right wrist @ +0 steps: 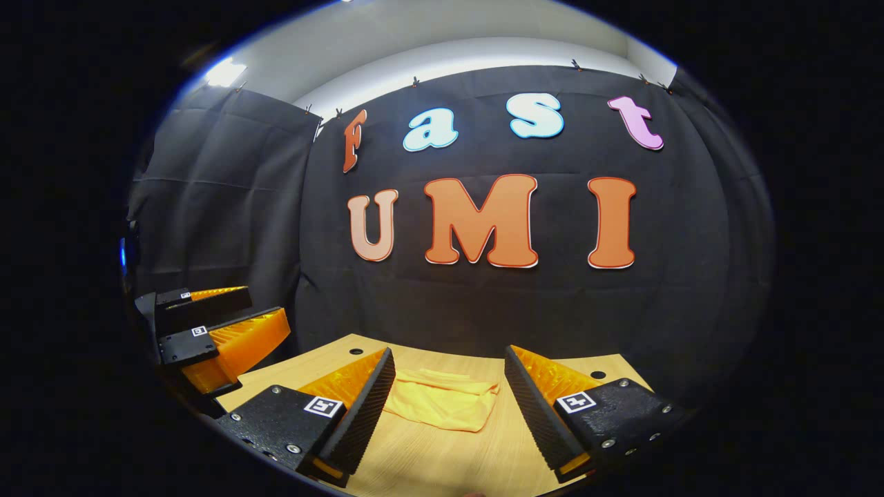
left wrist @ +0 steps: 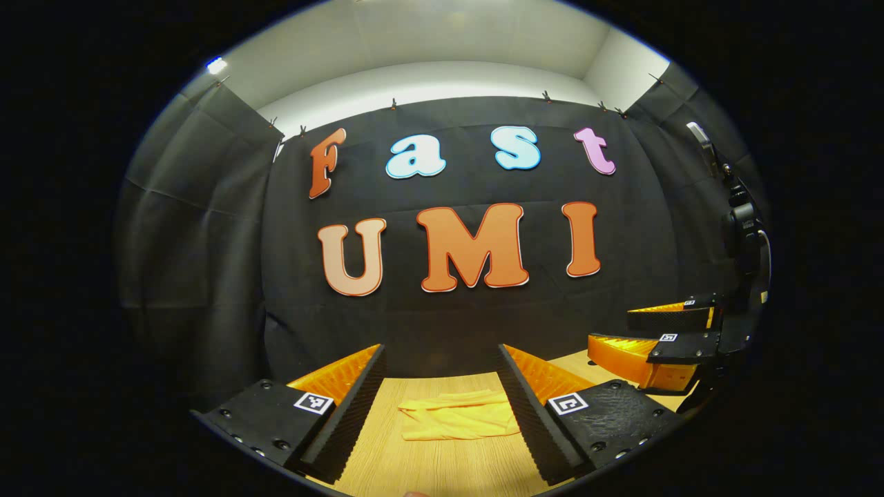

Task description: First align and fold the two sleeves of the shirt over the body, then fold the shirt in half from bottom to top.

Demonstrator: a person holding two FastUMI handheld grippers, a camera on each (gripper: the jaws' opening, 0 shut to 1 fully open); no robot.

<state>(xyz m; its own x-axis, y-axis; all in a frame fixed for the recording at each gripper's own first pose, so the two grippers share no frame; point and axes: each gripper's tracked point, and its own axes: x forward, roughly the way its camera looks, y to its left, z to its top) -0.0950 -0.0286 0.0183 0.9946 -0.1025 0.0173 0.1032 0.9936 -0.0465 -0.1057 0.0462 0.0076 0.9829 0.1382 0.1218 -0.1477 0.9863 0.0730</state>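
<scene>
The yellow shirt (left wrist: 459,415) lies on the desk (left wrist: 428,469) ahead of me, a compact bundle with its layers stacked. It looks thin, soft and light, so I expect it to sag and slide rather than hold shape; I judge the best hold is a pinch at an edge or corner through all layers. My left claw (left wrist: 442,397) is released, fingers wide apart above the desk. My right claw (right wrist: 449,404) is released too, grasping nothing.

A wooden table (left wrist: 428,469) — round holes (right wrist: 598,375), seemingly — before a black cloth wall (left wrist: 442,317).
</scene>
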